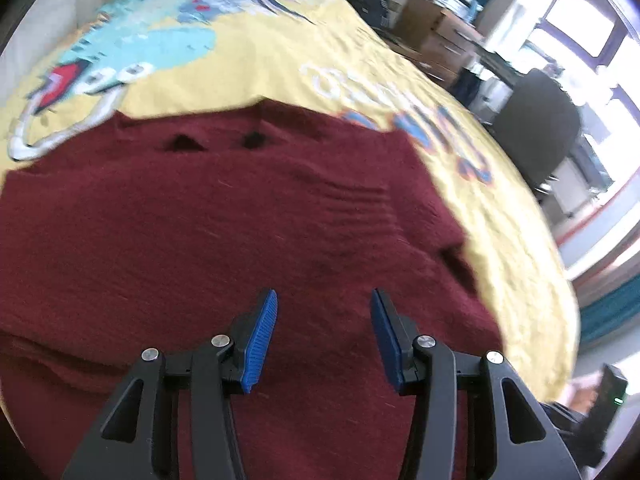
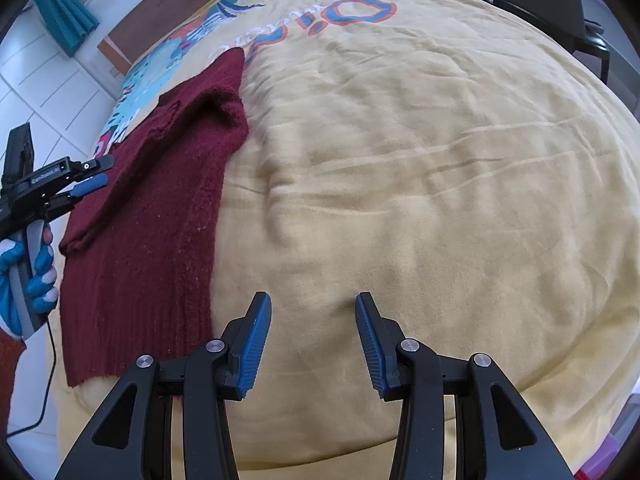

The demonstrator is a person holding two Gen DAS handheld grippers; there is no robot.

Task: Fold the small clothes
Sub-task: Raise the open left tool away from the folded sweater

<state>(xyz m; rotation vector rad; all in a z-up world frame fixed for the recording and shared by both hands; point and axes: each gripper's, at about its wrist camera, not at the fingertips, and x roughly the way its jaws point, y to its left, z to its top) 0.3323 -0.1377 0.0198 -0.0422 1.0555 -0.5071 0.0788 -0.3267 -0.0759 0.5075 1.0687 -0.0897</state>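
Right now a dark red knitted sweater (image 1: 224, 240) lies spread on a yellow blanket (image 1: 256, 56) printed with a blue cartoon creature and lettering, which covers the bed. Seen from the left wrist, the left hand-held gripper (image 1: 324, 338) hangs over the sweater's middle with its blue-padded fingers spread apart and nothing between them; the knit fills most of that view, ribbing showing on the right and two small dark gaps near its far edge. From the right wrist, the sweater (image 2: 160, 208) sits toward the left side of the blanket (image 2: 420, 184), partly folded, one layer turned over along its length and the ribbed hem nearest the camera. The right hand-held gripper (image 2: 314, 344) is also spread wide and holds nothing, poised over bare, wrinkled blanket just right of the hem. At the left edge of that view the left hand-held gripper (image 2: 90, 178) reaches over the sweater's edge, gripped by a hand in a blue and white glove (image 2: 34, 276). A black chair (image 1: 536, 128) stands beyond the bed.
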